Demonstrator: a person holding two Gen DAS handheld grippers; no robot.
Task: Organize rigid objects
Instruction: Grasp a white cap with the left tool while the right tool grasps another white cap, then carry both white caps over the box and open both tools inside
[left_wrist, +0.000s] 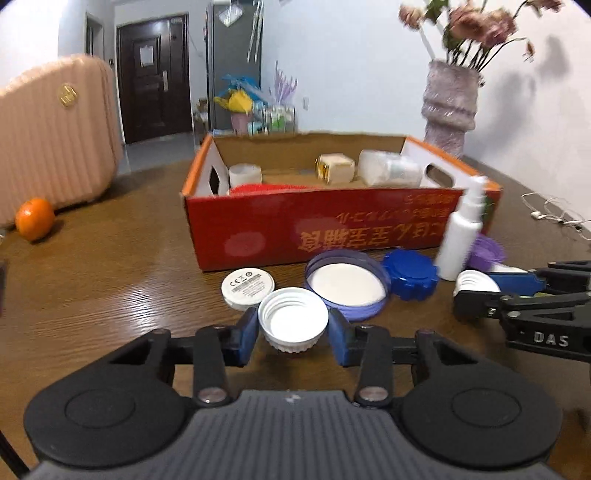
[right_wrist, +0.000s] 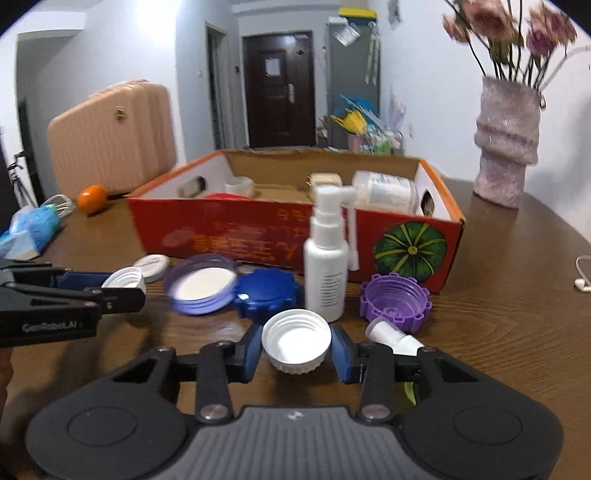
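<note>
My left gripper (left_wrist: 293, 334) is shut on a white screw cap (left_wrist: 293, 325), open side up, just above the table. My right gripper (right_wrist: 296, 345) is shut on a second white screw cap (right_wrist: 296, 341). Each gripper shows in the other's view, the right one (left_wrist: 476, 291) and the left one (right_wrist: 123, 284), both with a cap. In front of them lie a white disc (left_wrist: 248, 287), a purple lid (left_wrist: 347, 288), a blue ridged cap (left_wrist: 410, 274), a white spray bottle (right_wrist: 327, 266) and a purple ridged cap (right_wrist: 395, 297). Behind stands the red cardboard box (left_wrist: 314, 229).
The box holds a jar (right_wrist: 384, 192), a small carton (left_wrist: 334, 168), a white ring and something red. An orange (left_wrist: 35, 218) and a pink suitcase (left_wrist: 55, 133) stand at the left. A vase (right_wrist: 508, 142) of flowers and earphones (left_wrist: 554, 214) are at the right. A small white tube (right_wrist: 393, 338) lies by my right finger.
</note>
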